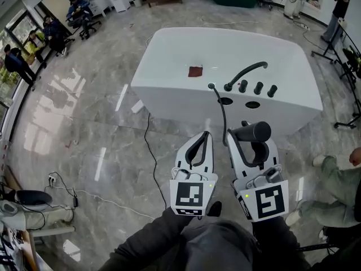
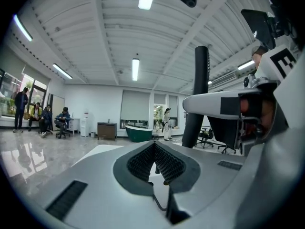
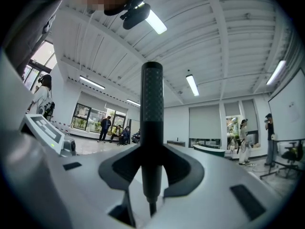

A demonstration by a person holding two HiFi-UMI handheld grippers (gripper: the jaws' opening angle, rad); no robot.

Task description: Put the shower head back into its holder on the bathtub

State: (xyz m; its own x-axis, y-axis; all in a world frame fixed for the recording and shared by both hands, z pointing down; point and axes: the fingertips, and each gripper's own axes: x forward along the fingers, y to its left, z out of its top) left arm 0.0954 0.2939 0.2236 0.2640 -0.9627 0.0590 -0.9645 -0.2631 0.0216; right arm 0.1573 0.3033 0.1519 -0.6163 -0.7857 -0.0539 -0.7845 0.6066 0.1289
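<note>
My right gripper (image 3: pixel 151 151) clamps the shower head (image 3: pixel 151 109) upright between its jaws, near the bathtub (image 1: pixel 169 97). My left gripper (image 2: pixel 155 146) has its jaws together, empty.

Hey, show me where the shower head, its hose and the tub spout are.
shower head (image 1: pixel 255 132): head view, middle of its dark barrel.
hose (image 1: pixel 223 114): head view, midway along its length.
spout (image 1: pixel 245 70): head view, on its curved arch.

Dark grey sleeves (image 1: pixel 148 239); left tool (image 1: pixel 205 134) and right tool (image 1: pixel 234 135) are white
</note>
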